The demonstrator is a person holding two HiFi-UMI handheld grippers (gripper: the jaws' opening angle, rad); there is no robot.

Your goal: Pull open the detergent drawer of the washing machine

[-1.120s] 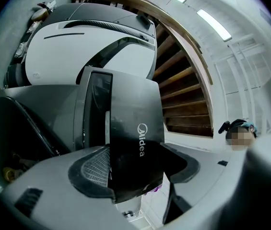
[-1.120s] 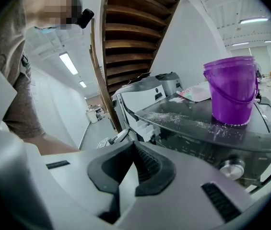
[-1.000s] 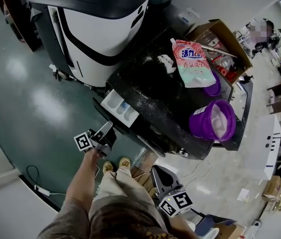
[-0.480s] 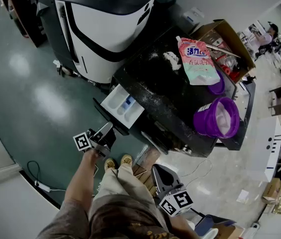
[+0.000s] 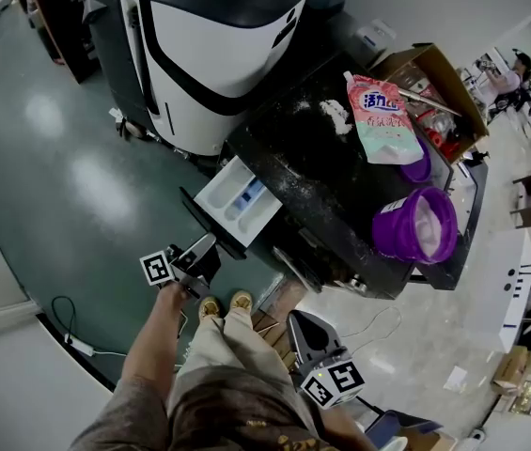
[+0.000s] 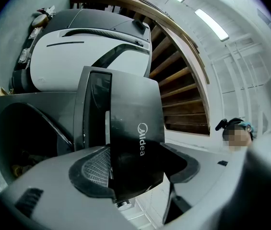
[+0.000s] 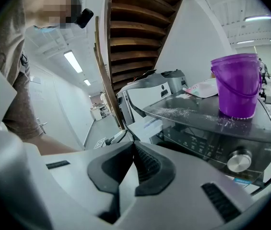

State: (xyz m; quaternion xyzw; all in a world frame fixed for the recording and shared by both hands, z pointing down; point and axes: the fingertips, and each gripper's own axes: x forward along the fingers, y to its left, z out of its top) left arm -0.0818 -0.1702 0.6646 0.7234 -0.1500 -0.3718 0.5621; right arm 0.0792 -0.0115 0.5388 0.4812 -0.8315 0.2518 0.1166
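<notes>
Left gripper (image 6: 135, 171) clamped on the dark front panel (image 6: 130, 133) of the detergent drawer (image 5: 242, 200), panel upright between the wide-set jaws, ribbed left pad against its face. In the head view that gripper sat just below the drawer's outer end, with the person's forearm behind it. Drawer stood well out of the upper front corner of the washing machine (image 5: 340, 186), its white tray and compartments exposed and angled toward the person. Right gripper (image 5: 303, 332) hung low by the person's leg, jaws closed together on nothing, well apart from the machine. Purple bucket (image 5: 413, 225) and detergent pouch (image 5: 382, 120) sat on the powder-dusted machine top, not involved. Step looked like the pull itself, late stage: drawer seemed mostly open. Next move likely called for a straight draw along the slide line until it stops, without lifting or twisting the panel, then releasing. Can't tell how much travel was left.
</notes>
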